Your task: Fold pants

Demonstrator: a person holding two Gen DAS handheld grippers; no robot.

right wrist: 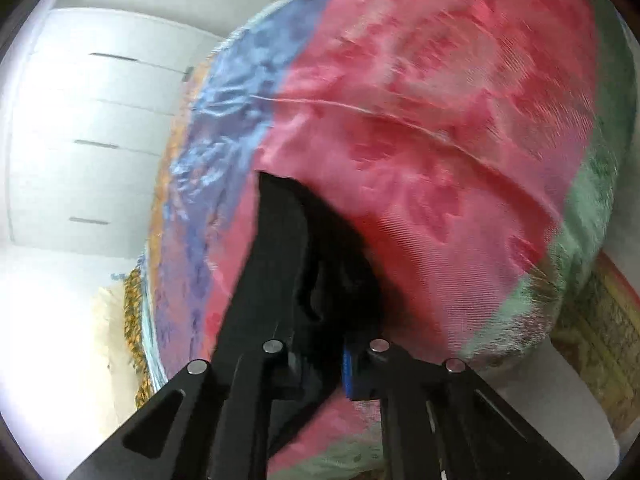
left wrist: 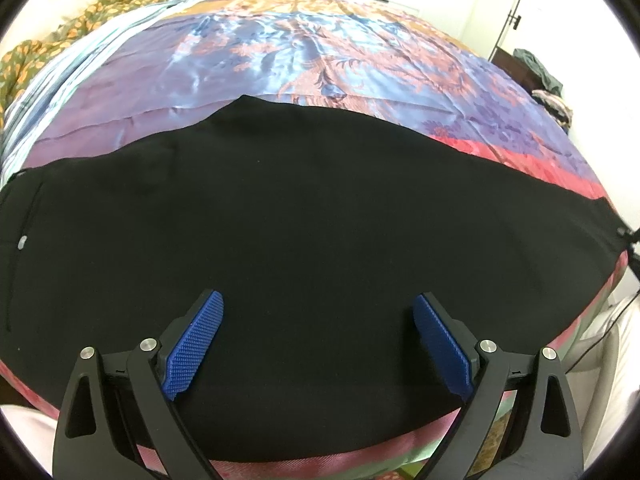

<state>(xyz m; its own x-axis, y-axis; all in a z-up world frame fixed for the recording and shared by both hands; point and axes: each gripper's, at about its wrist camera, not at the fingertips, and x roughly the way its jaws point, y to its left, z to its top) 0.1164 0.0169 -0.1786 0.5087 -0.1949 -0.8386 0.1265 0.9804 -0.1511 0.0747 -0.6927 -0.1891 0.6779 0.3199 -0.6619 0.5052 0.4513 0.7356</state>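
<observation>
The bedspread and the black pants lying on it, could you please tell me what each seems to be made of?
The bedspread looks like a satin-type woven cloth, perhaps silk or polyester: it is glossy, with bright sheen along its creases and a woven floral pattern in blue, orange and pink. The pants look like a matte, smooth fabric, possibly a cotton or synthetic blend: they give no shine and lie nearly flat. The exact fibre cannot be told.

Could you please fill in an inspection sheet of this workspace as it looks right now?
Surface: bed under a satin bedspread, blue centre, pink border.
Job's things: black pants spread flat along the near edge.
Clutter: floral blanket bunched at the far left; clothes pile at the far right.
Grippers: left gripper open, above the pants; right gripper shut on black cloth, apparently the pants.
Cables: dark cable beside the bed.
Surroundings: white cupboards; door.
</observation>
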